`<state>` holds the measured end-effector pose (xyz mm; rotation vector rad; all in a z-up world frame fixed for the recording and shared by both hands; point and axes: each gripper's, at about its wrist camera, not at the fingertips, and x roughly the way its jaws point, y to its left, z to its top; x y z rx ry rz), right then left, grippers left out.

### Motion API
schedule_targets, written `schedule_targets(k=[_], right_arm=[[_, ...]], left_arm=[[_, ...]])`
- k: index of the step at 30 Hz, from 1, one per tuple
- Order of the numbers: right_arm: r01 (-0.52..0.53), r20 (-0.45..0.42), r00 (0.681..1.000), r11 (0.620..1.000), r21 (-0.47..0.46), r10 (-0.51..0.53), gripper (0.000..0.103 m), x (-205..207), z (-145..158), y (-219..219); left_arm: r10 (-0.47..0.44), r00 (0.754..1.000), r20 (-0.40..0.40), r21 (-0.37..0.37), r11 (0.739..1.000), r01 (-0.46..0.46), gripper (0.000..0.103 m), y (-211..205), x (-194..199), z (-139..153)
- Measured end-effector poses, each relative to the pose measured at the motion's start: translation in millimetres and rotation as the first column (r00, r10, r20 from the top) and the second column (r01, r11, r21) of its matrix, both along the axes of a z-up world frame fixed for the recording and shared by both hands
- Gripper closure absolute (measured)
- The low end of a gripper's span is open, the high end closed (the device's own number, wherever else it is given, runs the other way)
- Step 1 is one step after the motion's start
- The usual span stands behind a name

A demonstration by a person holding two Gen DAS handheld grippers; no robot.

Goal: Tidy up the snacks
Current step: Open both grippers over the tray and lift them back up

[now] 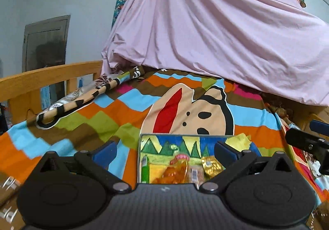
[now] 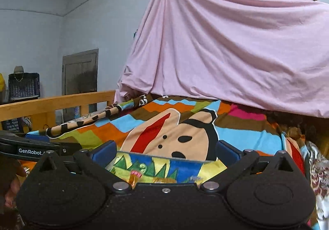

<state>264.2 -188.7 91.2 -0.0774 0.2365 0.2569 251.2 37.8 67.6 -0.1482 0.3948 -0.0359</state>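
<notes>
Rectangular illustrated tray (image 1: pixel 144 147) on the soft patchwork blanket (image 1: pixel 127 106) holds glossy, crinkled snack packets (image 1: pixel 211 165). Left gripper (image 1: pixel 165 150) and right gripper (image 2: pixel 165 150), above the tray: jaws apart, empty.

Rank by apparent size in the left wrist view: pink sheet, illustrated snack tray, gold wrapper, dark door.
1. pink sheet, by far the largest.
2. illustrated snack tray, though it lies nearest the camera and is partly hidden by the gripper body.
3. dark door, far off, so its rank against the tray is unsure.
4. gold wrapper, smallest.
</notes>
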Motion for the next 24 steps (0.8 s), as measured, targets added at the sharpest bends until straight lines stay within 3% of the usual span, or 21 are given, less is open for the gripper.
schedule_targets(k=[10, 24], right_arm=[[0.03, -0.001, 1.0, 0.999, -0.014, -0.03, 0.001, -64.3, -11.9, -13.9], [0.028, -0.005, 1.0, 0.998, -0.059, -0.029, 0.001, -136.0, -38.3, -14.5]], left_arm=[[0.008, 0.997, 0.076, 0.037, 0.999, -0.011, 0.0, -5.4, -74.6, -13.1], [-0.031, 0.999, 0.041, 0.062, 0.998, 0.029, 0.0, -12.7, -137.3, -38.7]])
